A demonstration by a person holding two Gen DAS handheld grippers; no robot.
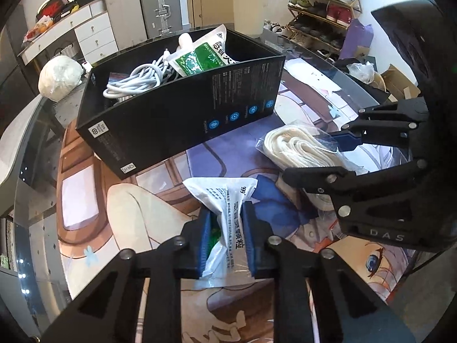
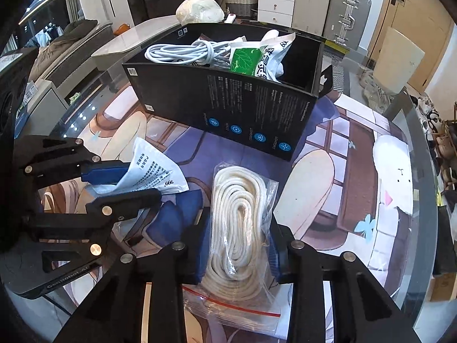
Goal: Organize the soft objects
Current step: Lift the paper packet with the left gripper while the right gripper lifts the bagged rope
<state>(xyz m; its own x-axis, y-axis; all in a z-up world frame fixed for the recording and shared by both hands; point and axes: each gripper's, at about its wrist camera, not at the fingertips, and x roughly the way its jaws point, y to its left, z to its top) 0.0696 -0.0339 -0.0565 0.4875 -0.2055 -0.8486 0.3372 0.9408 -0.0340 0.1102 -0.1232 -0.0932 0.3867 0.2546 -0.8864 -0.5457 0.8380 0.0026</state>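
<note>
My left gripper (image 1: 227, 238) is shut on a white and green medicine sachet (image 1: 225, 200), held just above the printed mat; the sachet also shows in the right wrist view (image 2: 155, 168). My right gripper (image 2: 240, 245) has its jaws around a clear zip bag of coiled white rope (image 2: 238, 223), touching its sides; the rope bag shows in the left wrist view (image 1: 300, 147). A black box (image 1: 182, 105) stands behind, holding a coiled white cable (image 1: 137, 81) and another green and white sachet (image 1: 200, 54).
A printed anime mat (image 2: 357, 154) covers the round glass table. A white bundle (image 1: 60, 75) lies behind the box. A cream bin (image 1: 251, 11), suitcases (image 1: 160, 5), drawers and a shoe rack (image 1: 322, 8) stand beyond the table.
</note>
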